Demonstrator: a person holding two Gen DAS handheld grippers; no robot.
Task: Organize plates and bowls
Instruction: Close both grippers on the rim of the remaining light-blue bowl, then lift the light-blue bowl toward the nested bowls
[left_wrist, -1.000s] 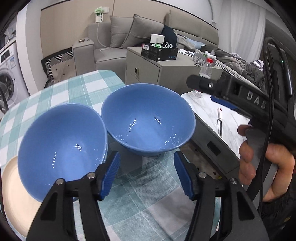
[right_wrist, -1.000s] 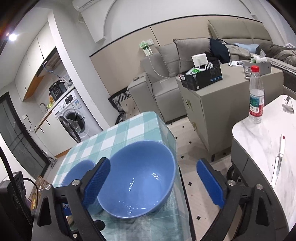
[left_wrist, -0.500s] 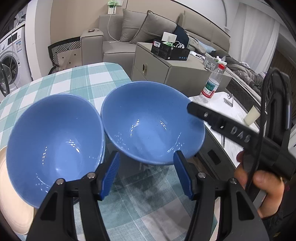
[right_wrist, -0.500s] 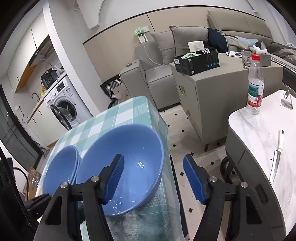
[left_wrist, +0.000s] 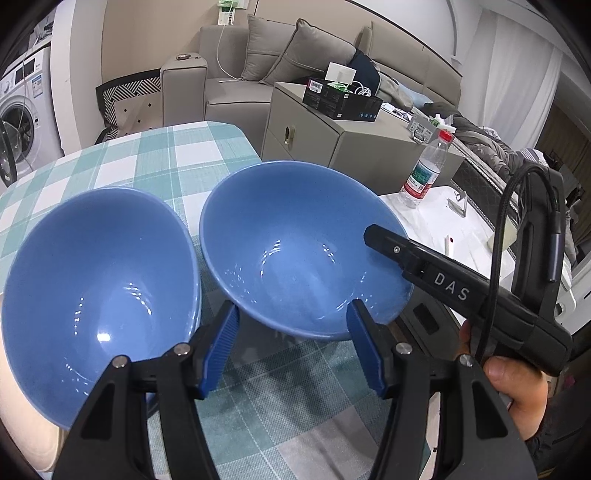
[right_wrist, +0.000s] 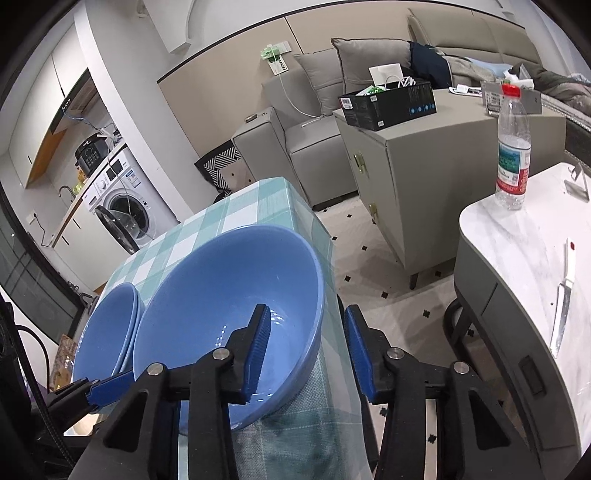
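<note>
Bowl (right_wrist: 221, 295) rim sits between the right tongs (right_wrist: 306, 347), whose jaws have just been closing but aren't touching it; left tongs (left_wrist: 291, 347) hang spread, empty, just before it.

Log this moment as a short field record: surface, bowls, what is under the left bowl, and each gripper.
surface: table with teal checked cloth
right bowl: blue bowl near the table's right edge, empty
left bowl: second blue bowl, empty, close beside the first
under left bowl: cream plate, partly hidden
right gripper: straddles the right bowl's rim, one finger inside, one outside; fingers have just been closing, not yet pressing
left gripper: open over the cloth in front of the bowls, holding nothing
</note>
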